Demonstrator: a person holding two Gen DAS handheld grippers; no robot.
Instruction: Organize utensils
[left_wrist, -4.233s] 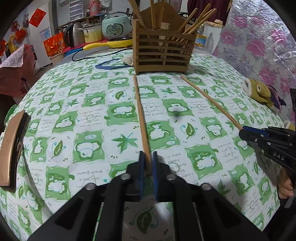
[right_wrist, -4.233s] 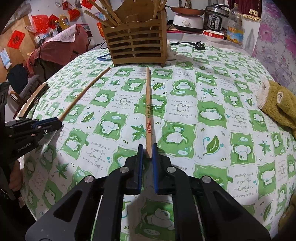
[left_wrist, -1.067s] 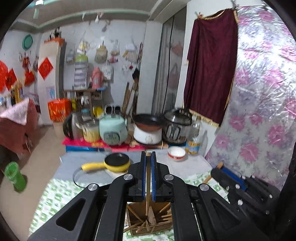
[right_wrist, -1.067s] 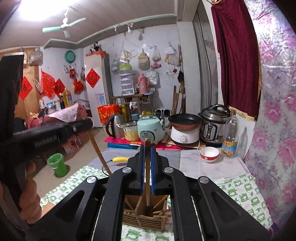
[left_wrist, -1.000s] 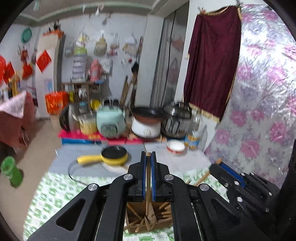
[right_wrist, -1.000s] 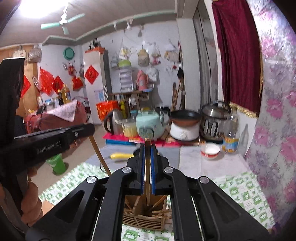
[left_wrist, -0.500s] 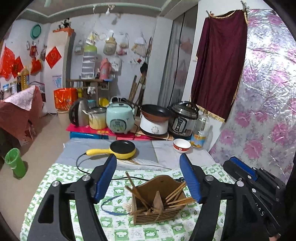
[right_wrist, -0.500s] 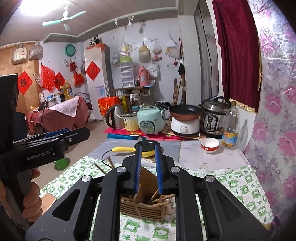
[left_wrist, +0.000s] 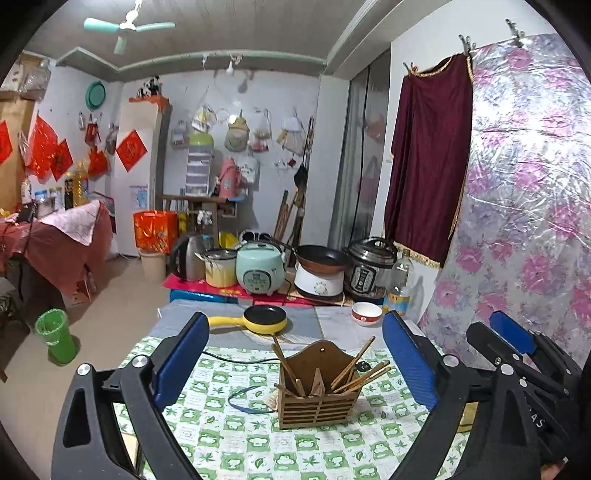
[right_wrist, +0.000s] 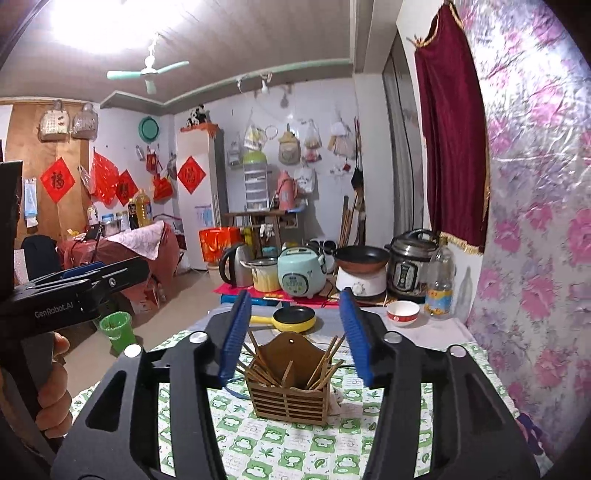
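Note:
A slatted wooden utensil holder (left_wrist: 316, 400) stands on the green-and-white patterned tablecloth (left_wrist: 258, 446), with several wooden chopsticks (left_wrist: 364, 374) sticking up out of it. It also shows in the right wrist view (right_wrist: 290, 397), again with chopsticks (right_wrist: 325, 360) in it. My left gripper (left_wrist: 295, 360) is open and empty, raised above and in front of the holder. My right gripper (right_wrist: 295, 338) is open and empty, also raised in front of the holder. The right gripper shows at the right of the left wrist view (left_wrist: 517, 354). The left one shows at the left of the right wrist view (right_wrist: 85, 280).
A blue loop (left_wrist: 245, 400) and a black power cord (left_wrist: 236, 360) lie on the cloth behind the holder. Beyond are a yellow pan (left_wrist: 264, 317), a red-rimmed bowl (left_wrist: 365, 314), a bottle (left_wrist: 400, 284) and several cookers (left_wrist: 258, 271). A floral sheet (left_wrist: 524, 221) hangs at right.
Both grippers, each shut on a chopstick over the holder a second ago, have opened and drawn back. The chopsticks now stand in the holder.

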